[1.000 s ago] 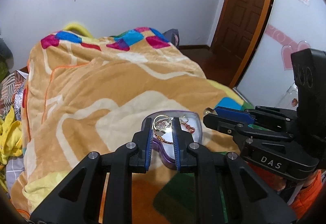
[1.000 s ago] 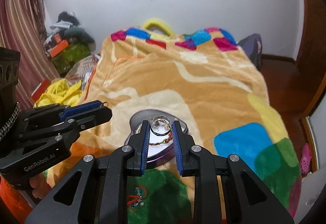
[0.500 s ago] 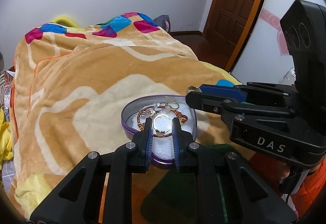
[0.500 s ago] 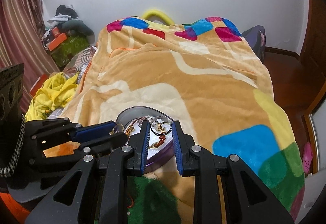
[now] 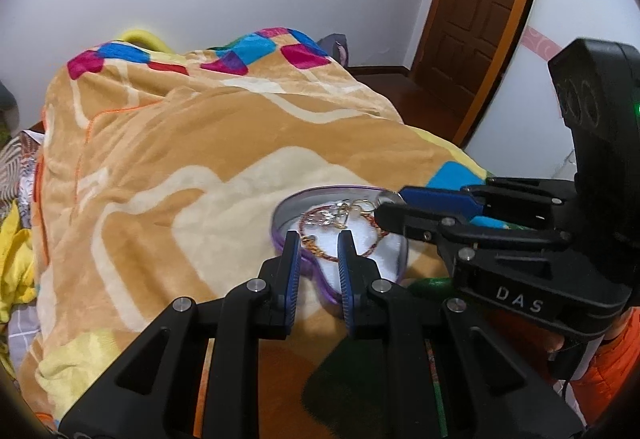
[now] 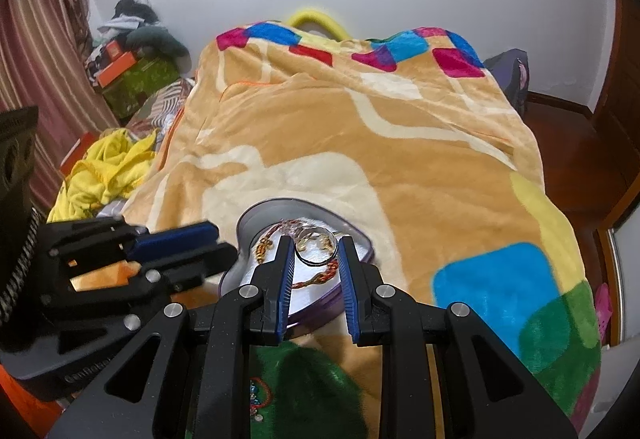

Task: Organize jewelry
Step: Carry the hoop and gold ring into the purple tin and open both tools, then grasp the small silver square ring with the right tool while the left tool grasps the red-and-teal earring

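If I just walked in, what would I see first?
Probably the big orange blanket with bright colored patches, spread over the whole bed. Near its front edge sits a purple heart-shaped tin full of tangled bracelets and rings, with the left gripper and right gripper open just above it.

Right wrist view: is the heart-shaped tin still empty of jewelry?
No; the heart-shaped tin already holds a silver bangle and beaded chains on its white lining.
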The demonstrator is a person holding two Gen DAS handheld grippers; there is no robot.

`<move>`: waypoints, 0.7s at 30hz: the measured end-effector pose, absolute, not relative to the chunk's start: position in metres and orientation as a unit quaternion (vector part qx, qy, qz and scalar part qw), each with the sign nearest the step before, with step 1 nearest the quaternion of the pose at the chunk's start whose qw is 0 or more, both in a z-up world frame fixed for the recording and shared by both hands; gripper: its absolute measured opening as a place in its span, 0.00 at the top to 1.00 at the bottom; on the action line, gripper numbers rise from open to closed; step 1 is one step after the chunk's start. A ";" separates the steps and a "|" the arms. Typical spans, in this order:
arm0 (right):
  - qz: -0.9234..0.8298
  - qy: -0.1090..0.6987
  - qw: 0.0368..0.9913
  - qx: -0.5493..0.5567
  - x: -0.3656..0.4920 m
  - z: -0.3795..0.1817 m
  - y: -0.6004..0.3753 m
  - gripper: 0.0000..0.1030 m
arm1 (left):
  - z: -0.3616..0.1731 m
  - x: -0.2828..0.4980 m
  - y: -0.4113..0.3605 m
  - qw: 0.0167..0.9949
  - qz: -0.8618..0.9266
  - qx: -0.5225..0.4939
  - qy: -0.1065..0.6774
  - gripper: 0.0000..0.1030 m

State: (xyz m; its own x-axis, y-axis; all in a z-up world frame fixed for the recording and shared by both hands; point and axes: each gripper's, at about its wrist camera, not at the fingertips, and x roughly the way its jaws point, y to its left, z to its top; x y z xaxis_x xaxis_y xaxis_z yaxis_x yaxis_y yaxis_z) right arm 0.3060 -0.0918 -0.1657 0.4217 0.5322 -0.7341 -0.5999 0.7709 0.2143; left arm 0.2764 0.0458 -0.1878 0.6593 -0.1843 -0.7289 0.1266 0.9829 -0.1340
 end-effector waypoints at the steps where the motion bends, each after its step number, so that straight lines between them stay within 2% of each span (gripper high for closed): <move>1: 0.337 0.421 0.841 -0.043 0.305 -0.166 -0.090 0.80 | -0.187 0.275 0.047 0.910 -0.085 -0.036 0.404 0.83; 9: 0.331 0.443 0.831 -0.063 0.300 -0.167 -0.083 0.78 | -0.179 0.266 0.050 0.912 -0.081 -0.037 0.401 0.83; 15: 0.318 0.423 0.847 -0.061 0.286 -0.145 -0.097 0.77 | -0.164 0.254 0.047 0.917 -0.079 -0.033 0.390 0.81; 17: 0.313 0.413 0.853 -0.060 0.280 -0.137 -0.101 0.71 | -0.158 0.249 0.045 0.919 -0.078 -0.031 0.385 0.80; 21: 0.300 0.384 0.871 -0.057 0.262 -0.118 -0.113 0.63 | -0.144 0.235 0.042 0.924 -0.079 -0.029 0.373 0.66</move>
State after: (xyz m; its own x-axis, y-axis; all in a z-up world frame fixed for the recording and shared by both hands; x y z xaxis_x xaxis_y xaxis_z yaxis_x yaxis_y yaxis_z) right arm 0.2622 -0.1133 -0.1182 0.5248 0.4795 -0.7033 -0.5669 0.8132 0.1315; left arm 0.2353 0.0419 -0.1444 0.7089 -0.1677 -0.6851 0.1241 0.9858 -0.1128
